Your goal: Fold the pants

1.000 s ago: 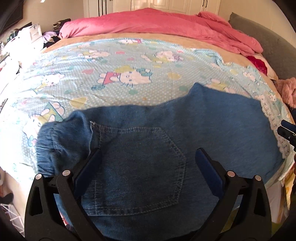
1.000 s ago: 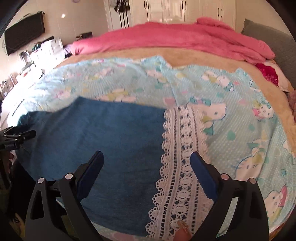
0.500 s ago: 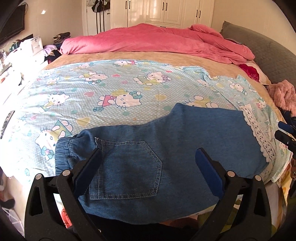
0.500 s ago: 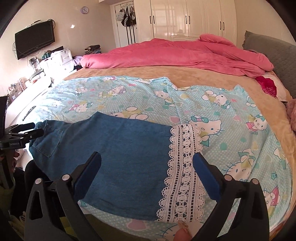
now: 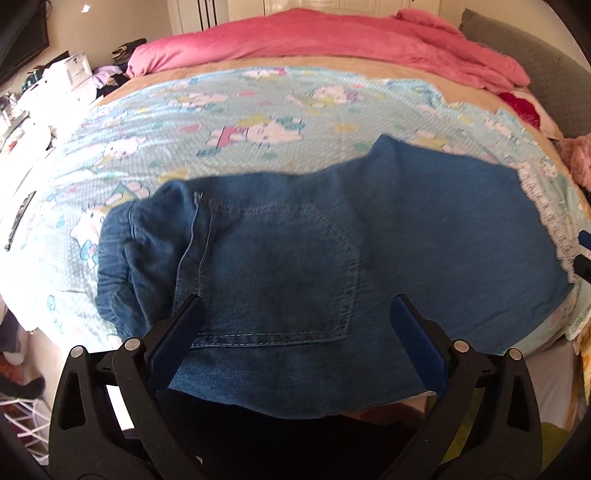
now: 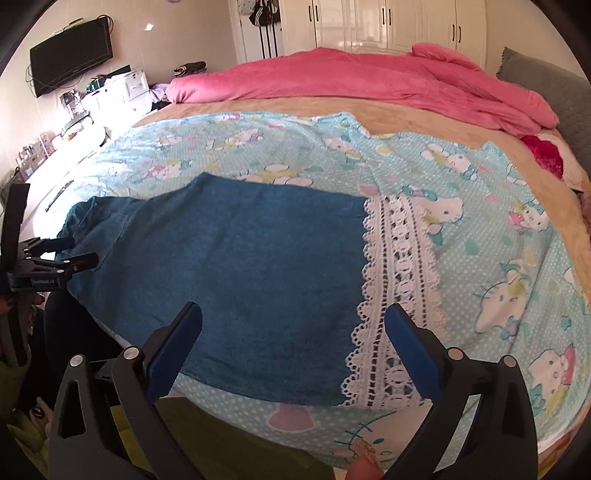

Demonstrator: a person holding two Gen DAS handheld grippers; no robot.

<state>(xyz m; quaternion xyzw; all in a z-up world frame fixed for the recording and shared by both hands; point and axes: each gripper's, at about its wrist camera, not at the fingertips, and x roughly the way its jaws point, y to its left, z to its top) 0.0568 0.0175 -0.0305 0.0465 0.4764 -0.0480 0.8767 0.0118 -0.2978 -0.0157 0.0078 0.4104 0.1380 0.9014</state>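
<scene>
Left wrist view: left hand-held gripper (image 5: 295, 325) dropped back close over the pants (image 5: 332, 240) pocket, jaws spread, empty; right hand-held gripper (image 6: 293, 332) likewise at 6 o'clock.

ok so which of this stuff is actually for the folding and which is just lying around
For the job:
- pants, lying on the sheet
- left gripper, open
- right gripper, open

Just lying about:
- pink duvet
- grey cushion
- TV
- white drawers
- wardrobe
</scene>
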